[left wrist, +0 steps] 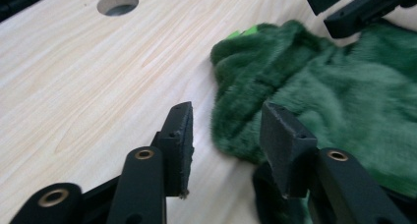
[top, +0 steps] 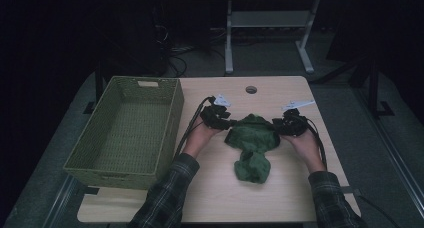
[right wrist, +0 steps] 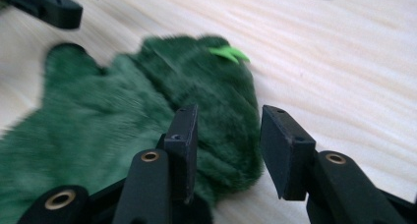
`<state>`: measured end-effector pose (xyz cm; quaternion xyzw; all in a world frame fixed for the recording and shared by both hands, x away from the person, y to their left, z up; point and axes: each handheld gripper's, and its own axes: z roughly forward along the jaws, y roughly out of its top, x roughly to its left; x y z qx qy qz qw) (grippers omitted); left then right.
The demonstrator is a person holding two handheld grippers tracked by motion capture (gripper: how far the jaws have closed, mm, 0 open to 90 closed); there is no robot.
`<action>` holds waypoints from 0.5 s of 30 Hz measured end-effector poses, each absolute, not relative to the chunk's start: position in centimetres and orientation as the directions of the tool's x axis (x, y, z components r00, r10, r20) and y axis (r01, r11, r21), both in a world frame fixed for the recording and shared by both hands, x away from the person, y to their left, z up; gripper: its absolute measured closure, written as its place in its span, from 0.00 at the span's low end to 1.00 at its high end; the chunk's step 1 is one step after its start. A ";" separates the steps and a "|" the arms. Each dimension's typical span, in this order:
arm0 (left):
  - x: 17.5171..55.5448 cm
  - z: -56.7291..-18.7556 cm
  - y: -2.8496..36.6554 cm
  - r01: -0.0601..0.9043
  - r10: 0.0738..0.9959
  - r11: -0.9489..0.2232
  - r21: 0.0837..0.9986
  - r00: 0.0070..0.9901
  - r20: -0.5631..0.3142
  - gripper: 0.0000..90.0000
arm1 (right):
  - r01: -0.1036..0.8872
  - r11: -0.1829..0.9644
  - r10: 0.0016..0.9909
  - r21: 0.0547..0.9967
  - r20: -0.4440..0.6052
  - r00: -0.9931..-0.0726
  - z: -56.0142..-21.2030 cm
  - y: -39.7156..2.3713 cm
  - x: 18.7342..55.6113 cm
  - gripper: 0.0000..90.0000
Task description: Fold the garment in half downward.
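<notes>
Right now the green fleece garment lies on the bench in front of me, right of the woven basket, its near end bunched into a lump and its far part spread wide between my hands. My left hand-held gripper sits at the far-left edge of the cloth, my right hand-held gripper at the far-right edge. Both have their jaws partly apart, straddling the fleece edge without pressing it, so nothing is held.

To do this well, I judge I should slide each lower jaw under the hem, take only one layer, and close both sides evenly before lifting, or the fabric may slip out lopsided.

From the left gripper view I see the folded hem between my jaws and a cable hole far off in the bench. From the right gripper view a bright green tag shows near the far edge. Only from above do I see the bunched near end and the basket.
</notes>
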<state>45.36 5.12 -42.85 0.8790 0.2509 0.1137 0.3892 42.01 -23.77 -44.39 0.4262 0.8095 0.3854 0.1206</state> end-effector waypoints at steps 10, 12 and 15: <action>47.1 -45.3 3.1 0.353 0.485 -0.624 0.698 0.875 -0.008 0.56 | 0.620 0.337 0.796 0.708 0.137 -0.590 -46.6 -23.9 43.3 0.66; 47.1 -45.7 2.8 0.360 0.488 -0.622 0.695 0.873 -0.015 0.56 | 0.617 0.341 0.797 0.710 0.130 -0.590 -46.8 -23.9 43.5 0.68; 47.3 -46.0 2.7 0.367 0.489 -0.624 0.690 0.872 -0.021 0.61 | 0.616 0.331 0.798 0.715 0.136 -0.587 -47.0 -23.8 43.6 0.74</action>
